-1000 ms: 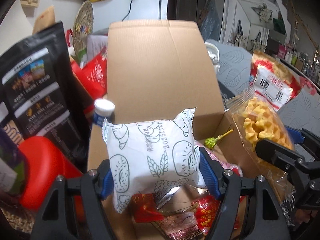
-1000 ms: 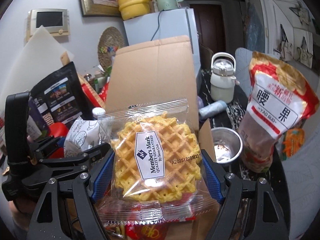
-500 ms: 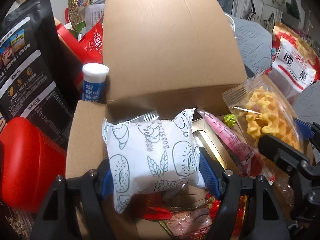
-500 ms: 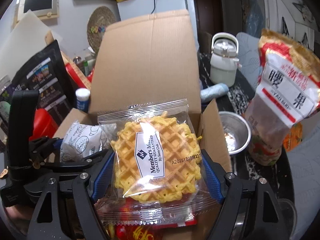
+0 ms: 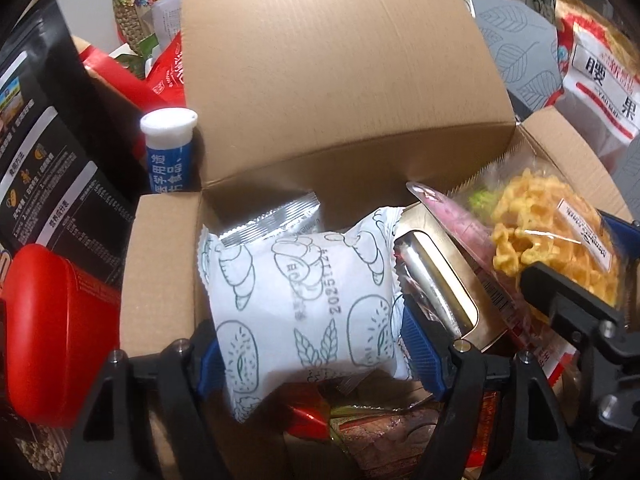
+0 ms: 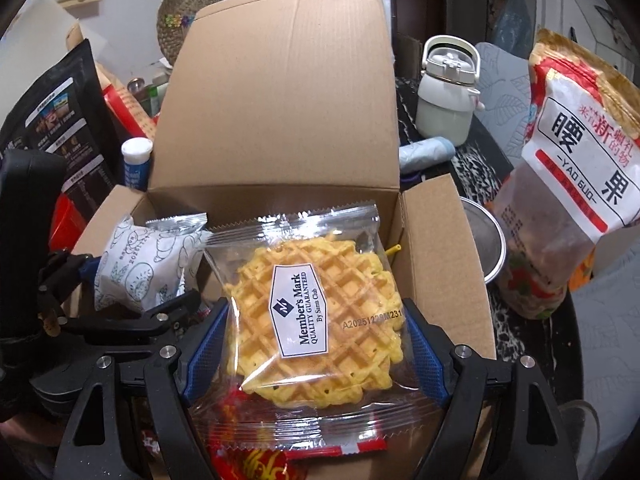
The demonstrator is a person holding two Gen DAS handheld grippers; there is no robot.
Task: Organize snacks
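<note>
My left gripper (image 5: 310, 350) is shut on a white bread packet (image 5: 304, 300) printed with green bread drawings, held over the open cardboard box (image 5: 340, 80). My right gripper (image 6: 316, 348) is shut on a clear waffle packet (image 6: 316, 312) labelled Member's Mark, also over the box (image 6: 280, 100). The waffle packet shows at the right of the left wrist view (image 5: 552, 240), and the bread packet at the left of the right wrist view (image 6: 136, 268). Several snack packets lie inside the box, among them a pink one (image 5: 460, 216) and red ones (image 6: 256, 460).
The box flap stands upright at the back. A black bag (image 5: 44, 140), a red container (image 5: 52, 332) and a white-capped blue tube (image 5: 170, 148) stand left of the box. A cashew bag (image 6: 576, 168), a metal bowl (image 6: 490, 248) and a white kettle (image 6: 446, 92) stand to its right.
Both grippers have moved forward and down toward the inside of the box, each still holding its packet. The box now fills more of both views.
</note>
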